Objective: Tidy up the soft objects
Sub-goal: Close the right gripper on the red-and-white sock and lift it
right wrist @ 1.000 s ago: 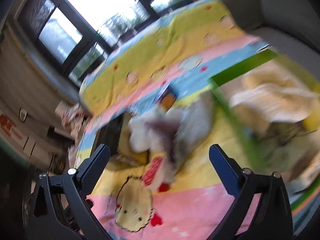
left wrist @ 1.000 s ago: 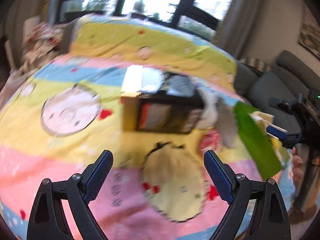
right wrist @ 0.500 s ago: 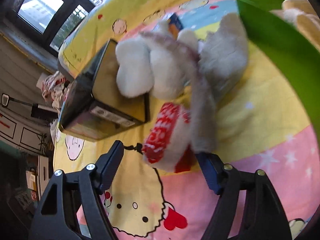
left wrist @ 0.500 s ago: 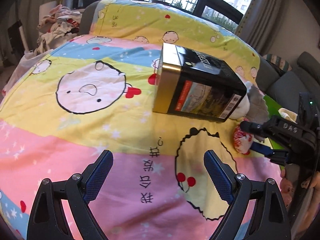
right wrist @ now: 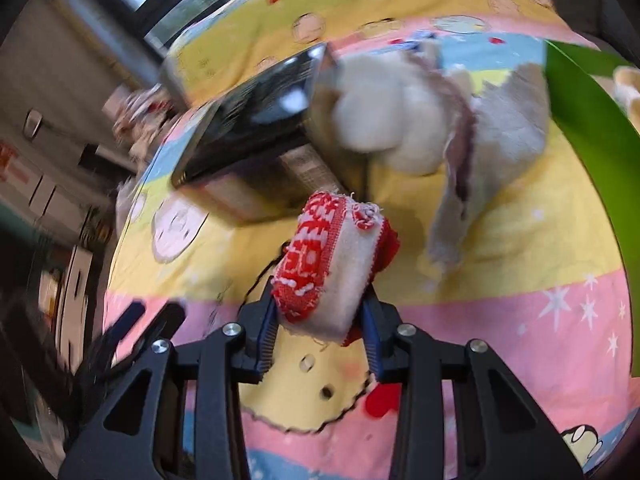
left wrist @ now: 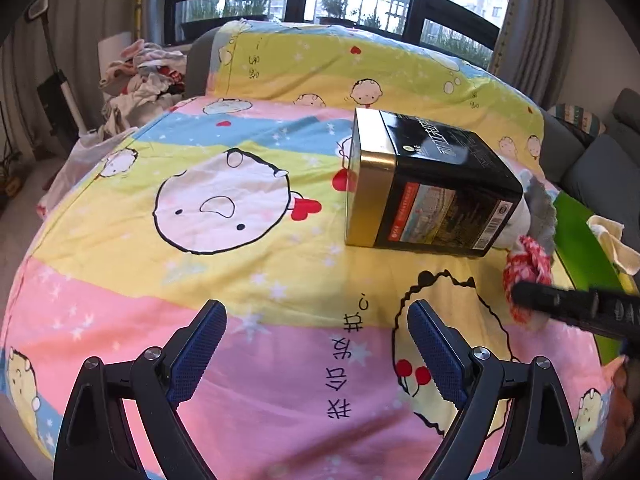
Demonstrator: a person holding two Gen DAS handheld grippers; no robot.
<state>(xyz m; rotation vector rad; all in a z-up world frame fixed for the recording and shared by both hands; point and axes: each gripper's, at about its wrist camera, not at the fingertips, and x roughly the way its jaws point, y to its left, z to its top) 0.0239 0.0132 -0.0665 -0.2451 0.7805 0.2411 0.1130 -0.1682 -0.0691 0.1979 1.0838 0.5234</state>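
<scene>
A red-and-white knitted piece (right wrist: 332, 256) sits between the blue pads of my right gripper (right wrist: 318, 320). The jaws are closing and the pads touch both its sides. In the left wrist view the same piece (left wrist: 524, 268) lies at the far right, with a finger (left wrist: 568, 304) of that gripper across it. Behind it a grey-and-white plush toy (right wrist: 400, 128) leans on a black-and-gold tin box (right wrist: 248, 120). My left gripper (left wrist: 316, 312) hovers open over the blanket, nothing between its fingers, well short of the box (left wrist: 432, 184).
A cartoon-print blanket (left wrist: 224, 264) covers the bed. A green bin (left wrist: 576, 232) with a cream cloth (left wrist: 612, 240) stands at the right edge. Clothes (left wrist: 144, 76) are piled at the back left; a grey sofa (left wrist: 600, 160) lies beyond on the right.
My right gripper came down and forward onto the knitted piece and narrowed from wide open until its pads touch it. The left gripper tilted down slightly and stayed open.
</scene>
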